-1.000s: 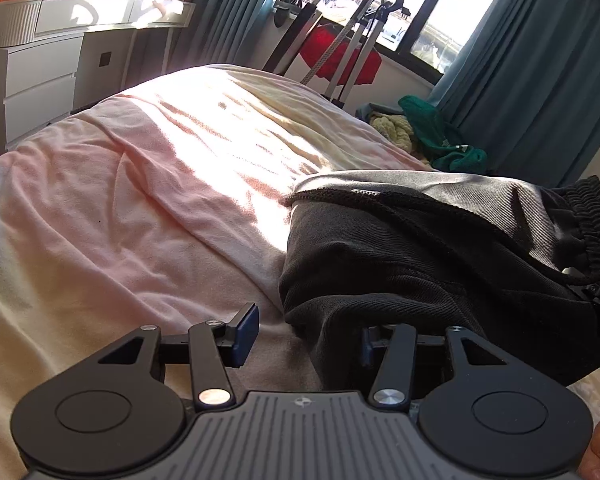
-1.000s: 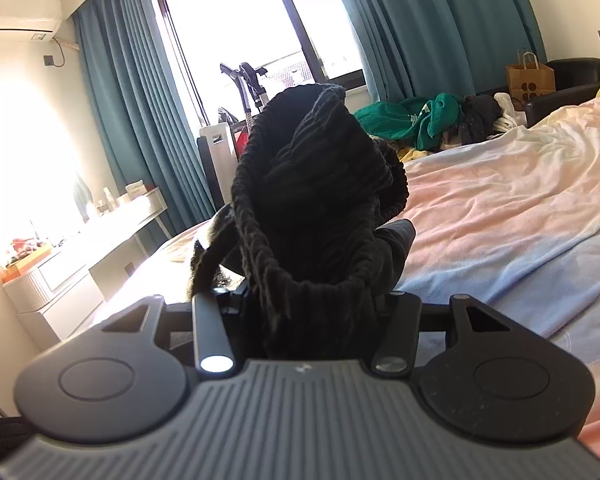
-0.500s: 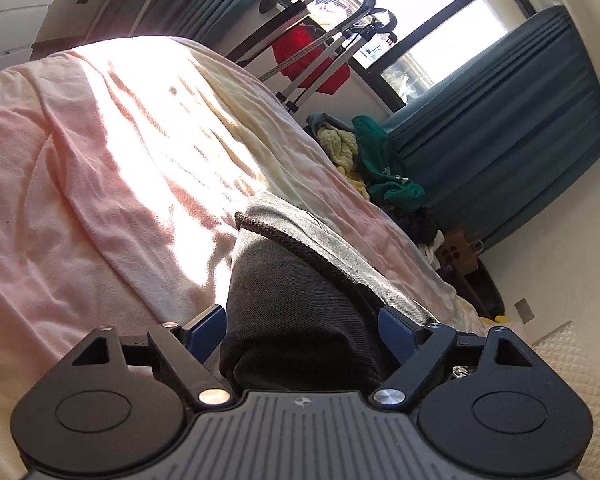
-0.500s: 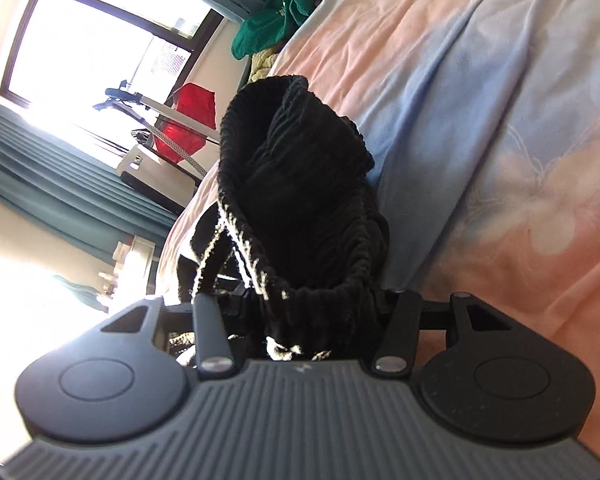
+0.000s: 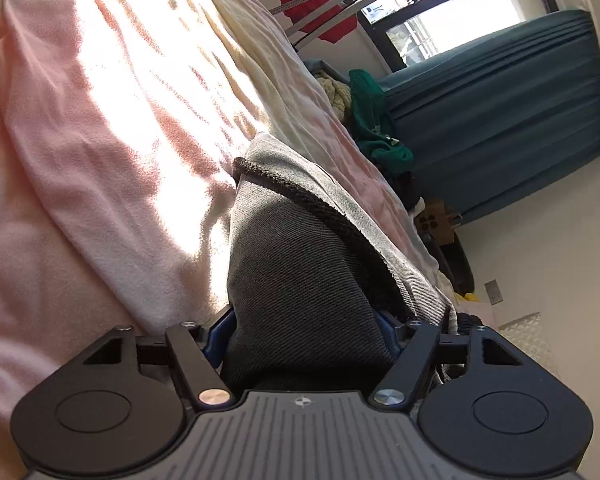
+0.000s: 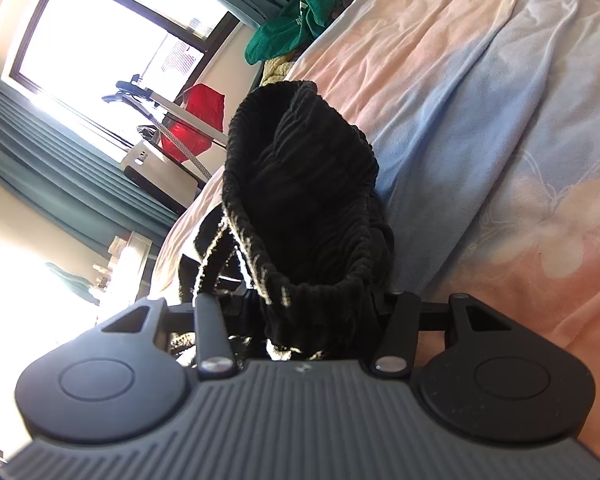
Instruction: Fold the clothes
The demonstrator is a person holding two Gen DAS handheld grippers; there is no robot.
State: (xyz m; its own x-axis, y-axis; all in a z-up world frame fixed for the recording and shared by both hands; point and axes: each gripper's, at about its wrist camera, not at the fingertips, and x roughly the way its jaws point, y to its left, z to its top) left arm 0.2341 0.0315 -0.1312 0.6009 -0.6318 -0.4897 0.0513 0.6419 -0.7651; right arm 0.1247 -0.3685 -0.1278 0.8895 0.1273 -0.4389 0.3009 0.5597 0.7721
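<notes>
Gripping a thick fold of the dark grey pants (image 5: 300, 288) at bottom centre, your left gripper (image 5: 306, 330) is clamping the cloth between its blue pads (image 5: 216, 330). Your right gripper (image 6: 312, 312) is pinching the pants' black ribbed waistband (image 6: 300, 200), rising mid-frame. Beyond, the pink bedsheet (image 5: 100, 140) is catching sunlight toward the teal curtains (image 5: 500, 120) at upper right.

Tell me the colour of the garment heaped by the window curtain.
Green. The garment shows best in the right wrist view, heaped beyond the bed.
</notes>
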